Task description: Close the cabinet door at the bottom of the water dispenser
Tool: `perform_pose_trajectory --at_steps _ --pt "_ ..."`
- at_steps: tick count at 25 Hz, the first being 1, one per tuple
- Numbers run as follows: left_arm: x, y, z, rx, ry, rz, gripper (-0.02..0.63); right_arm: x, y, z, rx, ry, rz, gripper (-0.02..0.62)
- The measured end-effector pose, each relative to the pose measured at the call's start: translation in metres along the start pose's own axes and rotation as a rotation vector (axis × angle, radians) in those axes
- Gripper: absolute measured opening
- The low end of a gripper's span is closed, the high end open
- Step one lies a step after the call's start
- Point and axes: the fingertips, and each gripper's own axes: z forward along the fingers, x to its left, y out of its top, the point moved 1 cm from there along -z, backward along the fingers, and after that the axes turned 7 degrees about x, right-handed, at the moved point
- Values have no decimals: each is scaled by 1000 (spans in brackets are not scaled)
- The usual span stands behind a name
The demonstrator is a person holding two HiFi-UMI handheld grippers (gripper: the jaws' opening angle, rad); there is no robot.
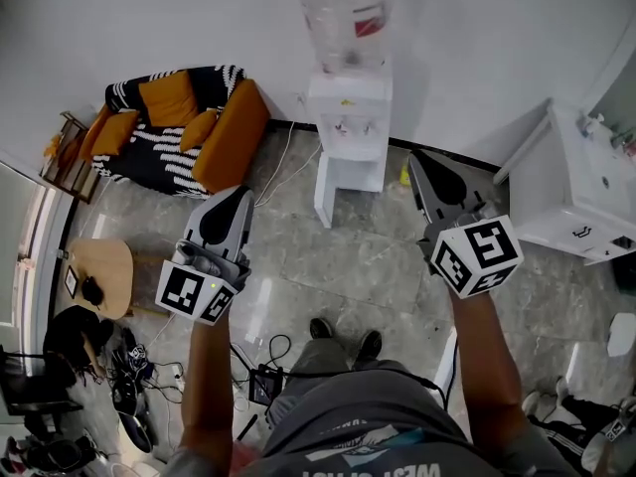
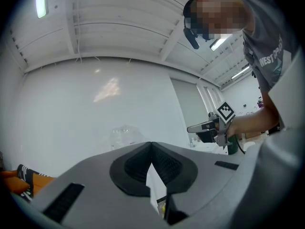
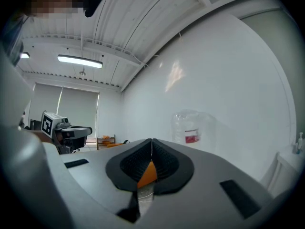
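The white water dispenser [image 1: 348,117] stands against the far wall with a clear bottle [image 1: 343,13] on top. Its bottom cabinet door [image 1: 324,192] hangs open, swung out towards me on the dispenser's left side. My left gripper [image 1: 238,197] is held out left of the door and well short of it, its jaws closed tip to tip with nothing between them. The right gripper [image 1: 417,159] is right of the dispenser, also shut and empty. The bottle [image 3: 193,128] shows above the right gripper [image 3: 151,141] in its own view. The left gripper [image 2: 151,144] sees the right gripper [image 2: 209,128] beside it.
An orange and black-and-white sofa [image 1: 179,127] sits at the back left. A round wooden table [image 1: 99,271] is at the left, a white cabinet [image 1: 576,187] at the right. Cables [image 1: 263,351] lie on the tiled floor by the person's feet. A small yellow thing [image 1: 405,174] lies beside the dispenser.
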Motion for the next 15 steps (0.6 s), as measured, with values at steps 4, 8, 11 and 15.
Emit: perform_pose_trajectory --at_steps 4,8,11,15 --pt "9 -6 22 -3 -26 -14 15 -11 -3 9 11 -24 4 28" --pt "24 -15 51 -16 -73 -16 15 -24 -4 23 18 -69 -4 28" --pt "37 -24 75 -27 -113 -27 15 -34 -7 33 32 -111 -5 28" --pt "59 -28 114 -42 -166 -42 14 -54 -4 54 42 -170 -2 28"
